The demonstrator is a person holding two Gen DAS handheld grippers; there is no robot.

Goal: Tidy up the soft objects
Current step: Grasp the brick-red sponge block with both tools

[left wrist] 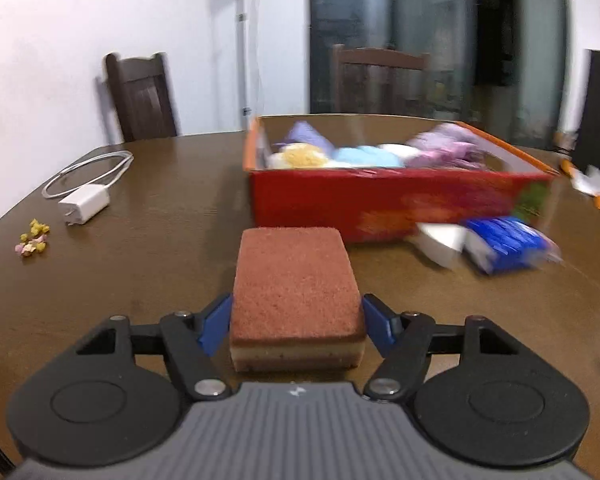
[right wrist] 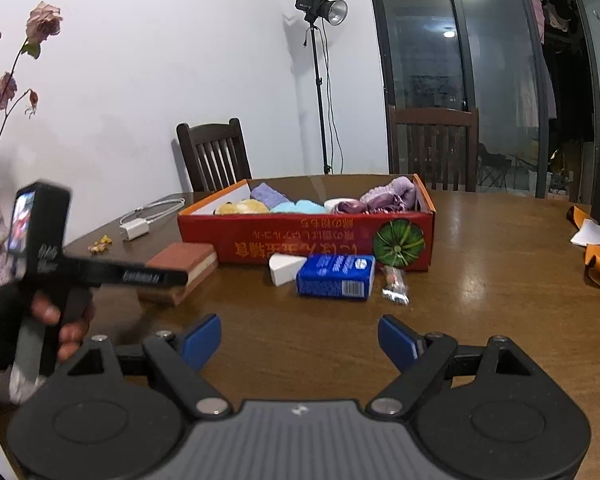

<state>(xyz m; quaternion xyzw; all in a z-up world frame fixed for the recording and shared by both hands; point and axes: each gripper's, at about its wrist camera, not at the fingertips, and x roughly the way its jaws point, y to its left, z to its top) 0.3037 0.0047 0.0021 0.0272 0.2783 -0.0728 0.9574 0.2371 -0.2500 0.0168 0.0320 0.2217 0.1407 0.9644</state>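
Near the worktop's [left wrist: 120, 280] front edge the left tool [left wrist: 296, 320] tilts downward, its blue pads flanking a brown sponge [left wrist: 296, 284] — contact unclear; right tool [right wrist: 300, 340] hovers released, sponge far-left of it.

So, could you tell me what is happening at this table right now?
A person is sorting soft items into the red box. The left gripper has its blue pads against both sides of the brown sponge, which sits on the table in front of the box. The right gripper is open and empty, pointing toward the white wedge sponge and blue packet.
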